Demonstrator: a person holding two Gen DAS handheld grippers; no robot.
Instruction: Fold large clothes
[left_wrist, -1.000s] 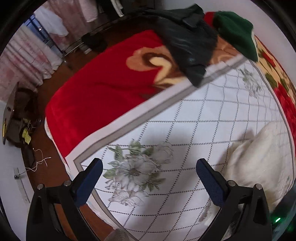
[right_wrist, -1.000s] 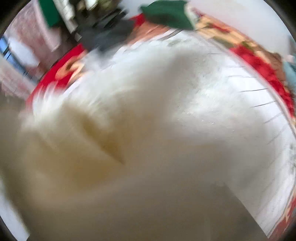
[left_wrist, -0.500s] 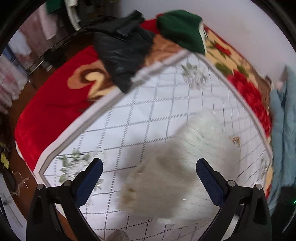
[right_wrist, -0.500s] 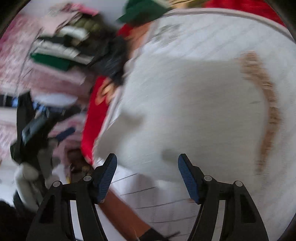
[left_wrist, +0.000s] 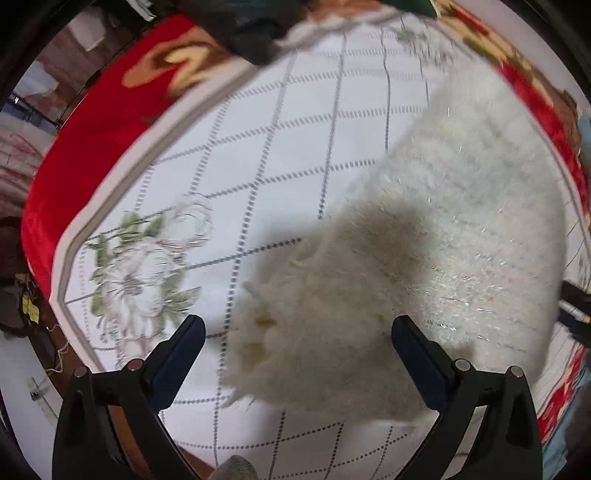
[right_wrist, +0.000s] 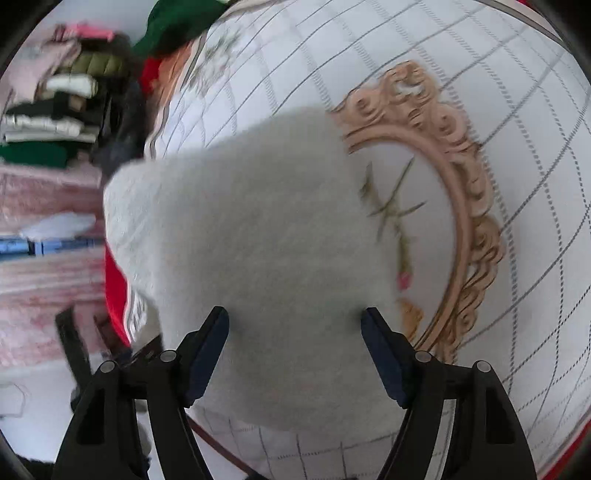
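Observation:
A fluffy white garment (left_wrist: 424, 240) lies bunched on the white quilted bedspread (left_wrist: 258, 147). In the left wrist view its frayed near end sits between my fingers. My left gripper (left_wrist: 295, 332) is open and holds nothing, just above that end. In the right wrist view the same garment (right_wrist: 251, 229) fills the middle. My right gripper (right_wrist: 295, 325) is open, with its fingertips at the garment's near edge.
A red blanket (left_wrist: 96, 122) lies under the bedspread. A dark garment (left_wrist: 243, 33) lies at its far end, and a green one (right_wrist: 173, 26) beside it. Stacked folded clothes (right_wrist: 55, 110) stand at the left. A gold oval print (right_wrist: 454, 192) marks the bedspread.
The right gripper let go of the white garment and drew back, so it now lies on the bed. The left gripper swung right and closer over the garment's near end.

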